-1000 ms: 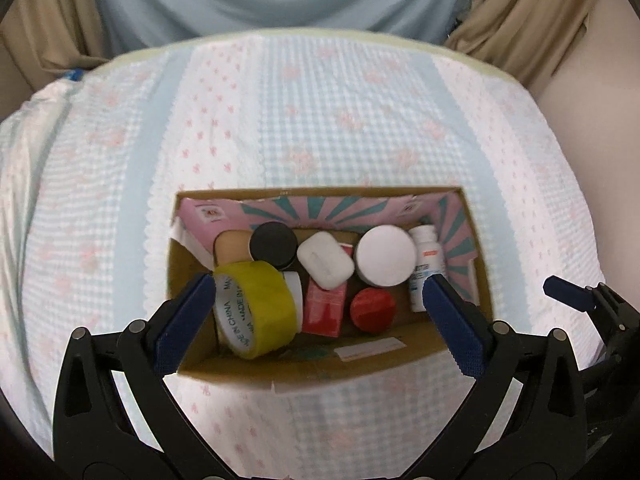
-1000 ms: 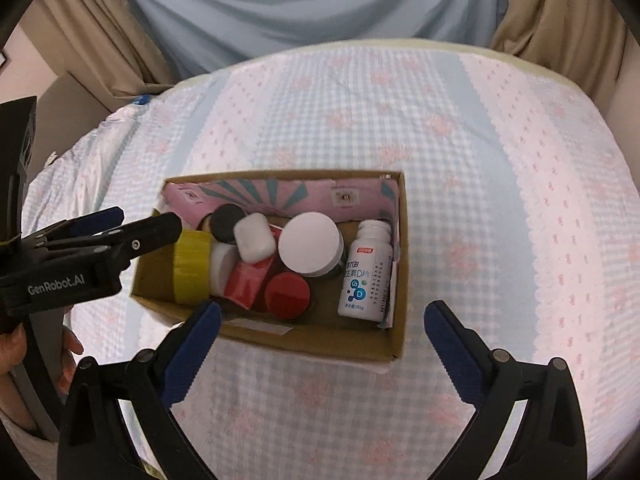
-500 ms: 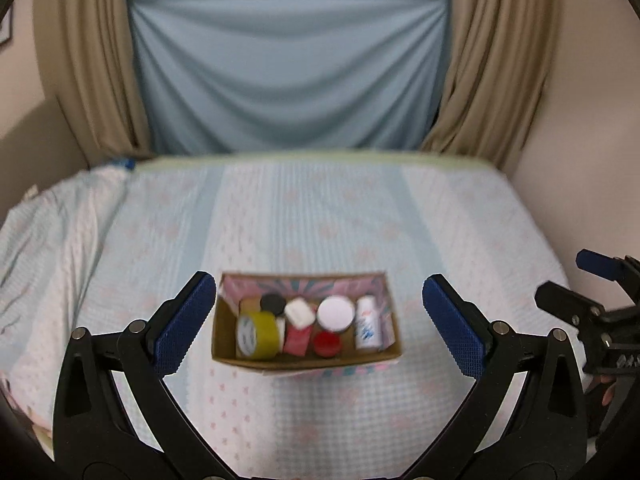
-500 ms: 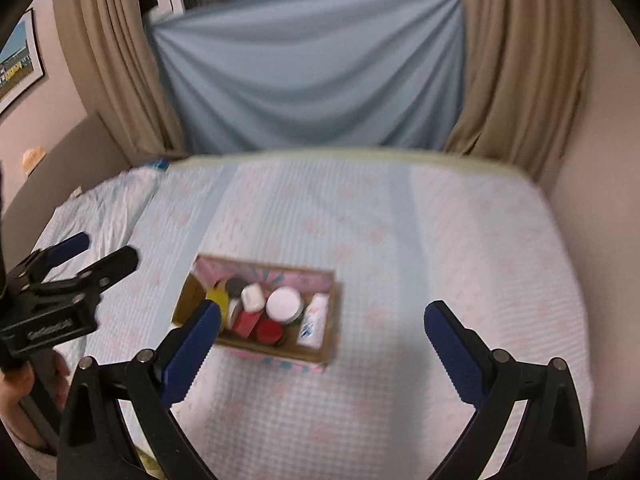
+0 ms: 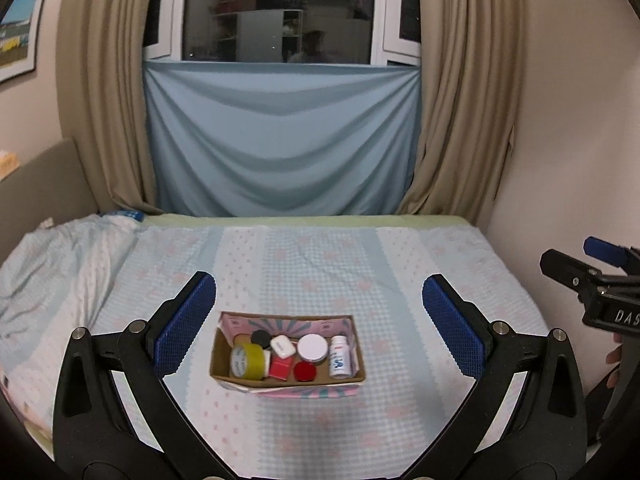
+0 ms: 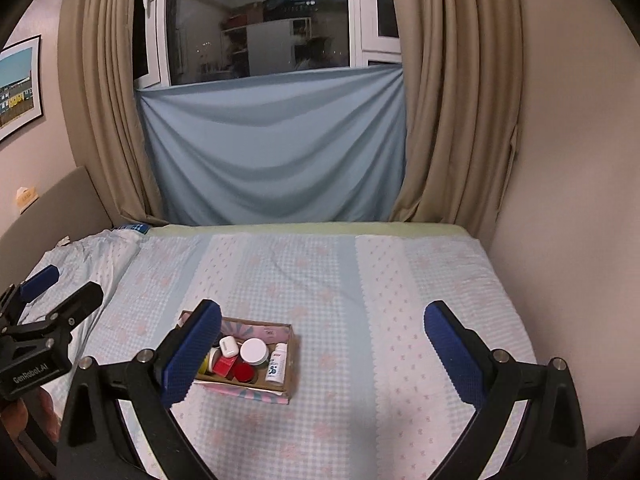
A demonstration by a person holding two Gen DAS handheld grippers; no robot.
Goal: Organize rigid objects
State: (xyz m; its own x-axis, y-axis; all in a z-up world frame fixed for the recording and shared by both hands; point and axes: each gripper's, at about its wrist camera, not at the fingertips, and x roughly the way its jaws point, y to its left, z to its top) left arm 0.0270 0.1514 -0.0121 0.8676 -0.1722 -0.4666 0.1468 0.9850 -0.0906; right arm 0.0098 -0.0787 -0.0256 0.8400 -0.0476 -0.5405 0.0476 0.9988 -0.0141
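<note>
A small cardboard box (image 5: 221, 356) with a pink lining sits on the bed. It also shows in the right wrist view (image 6: 295, 376). In it lie a yellow tape roll (image 5: 245, 361), a black lid (image 5: 260, 337), a white case (image 5: 283, 346), a white round jar (image 5: 312, 347), a red lid (image 5: 305, 371), a red packet (image 5: 280, 368) and a white pill bottle (image 5: 339, 358). My left gripper (image 5: 319, 324) is open and empty, well back from the box. My right gripper (image 6: 322, 354) is open and empty, also well back, with its left finger hiding the box's left end.
The bed (image 5: 320, 264) has a light blue checked cover with pink hearts. A wall (image 5: 560, 140) runs along its right side. Beige curtains (image 5: 460, 100) and a blue cloth (image 5: 280, 140) hang behind. A padded headboard (image 5: 44, 188) stands at the left.
Both grippers have pulled far back and up from the box. The box went from filling the views to small on the bed. The window and curtains have come into view.
</note>
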